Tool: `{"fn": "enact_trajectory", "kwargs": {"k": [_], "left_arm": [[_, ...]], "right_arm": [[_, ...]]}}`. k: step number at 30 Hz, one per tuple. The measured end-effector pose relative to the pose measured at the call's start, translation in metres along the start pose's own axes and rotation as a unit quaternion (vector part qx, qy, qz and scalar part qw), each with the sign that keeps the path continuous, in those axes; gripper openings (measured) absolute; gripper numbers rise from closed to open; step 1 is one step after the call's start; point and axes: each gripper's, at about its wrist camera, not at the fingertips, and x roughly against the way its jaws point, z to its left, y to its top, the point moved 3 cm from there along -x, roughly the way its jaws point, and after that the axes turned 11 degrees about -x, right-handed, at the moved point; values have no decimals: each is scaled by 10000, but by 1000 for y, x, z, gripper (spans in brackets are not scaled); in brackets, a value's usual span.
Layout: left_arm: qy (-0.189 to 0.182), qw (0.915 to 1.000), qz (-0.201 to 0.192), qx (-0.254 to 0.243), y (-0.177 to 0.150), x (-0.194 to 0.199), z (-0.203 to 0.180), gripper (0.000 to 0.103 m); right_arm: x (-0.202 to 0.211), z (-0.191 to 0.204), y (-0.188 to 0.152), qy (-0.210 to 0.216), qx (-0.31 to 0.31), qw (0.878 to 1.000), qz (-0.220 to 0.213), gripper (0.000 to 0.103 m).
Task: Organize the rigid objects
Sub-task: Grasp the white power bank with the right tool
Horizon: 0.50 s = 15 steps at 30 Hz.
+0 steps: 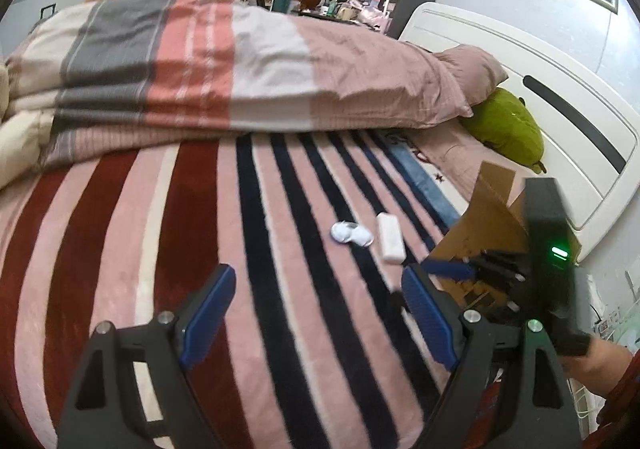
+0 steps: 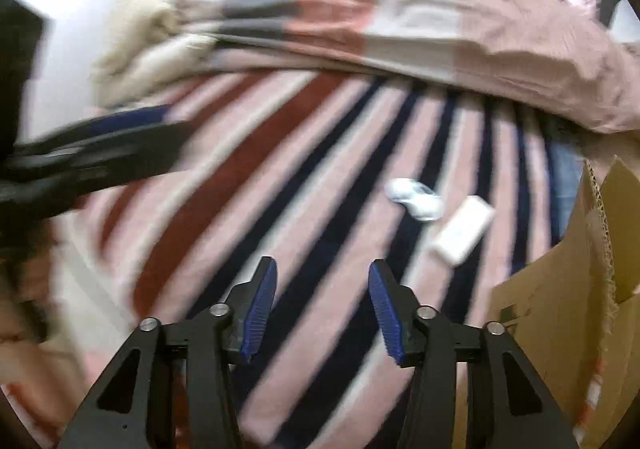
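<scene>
Nearest the lens in the left wrist view, the left gripper (image 1: 318,313) hangs over the striped blanket (image 1: 160,249), blue pads (image 1: 208,317) spread wide with nothing between them. Moving right along the blanket, a small round white piece (image 1: 351,234), shiny at the rim, lies flat across a dark stripe. Just beside it on the right sits a white bar (image 1: 390,238), lying flat and apart from the round piece by a narrow gap. Further right, at the bed's right edge, a cardboard box (image 1: 486,217) stands with its flaps up. The right gripper (image 1: 450,269) reaches in front of that box, a green light glowing on its black body; from this side I cannot tell how its fingers stand.

Over to the right wrist view, blurred with motion. On the left edge the left gripper (image 2: 120,137) shows as a dark smear with a trace of blue. In the foreground the right gripper (image 2: 322,309) is spread too, blue pads (image 2: 260,313) parted and holding nothing, above the blanket (image 2: 240,189). Ahead and to the right lies the round piece (image 2: 414,195), then the bar (image 2: 464,229) just beside it, close to the box (image 2: 560,309) at the right edge. A folded quilt (image 2: 400,9) is heaped along the far side of the bed.
</scene>
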Motion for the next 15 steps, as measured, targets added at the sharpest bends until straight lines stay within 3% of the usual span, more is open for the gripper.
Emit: {"fn": "enact_trajectory", "kwargs": {"k": [7, 15], "left_arm": [[-36, 9998, -40, 173, -18, -4, 17, 83], [-6, 9996, -67, 278, -24, -3, 25, 83]], "right_arm": [[-60, -45, 7, -1161, -834, 9896, 163, 48], [-95, -80, 19, -1487, -1646, 9751, 23, 47]]}}
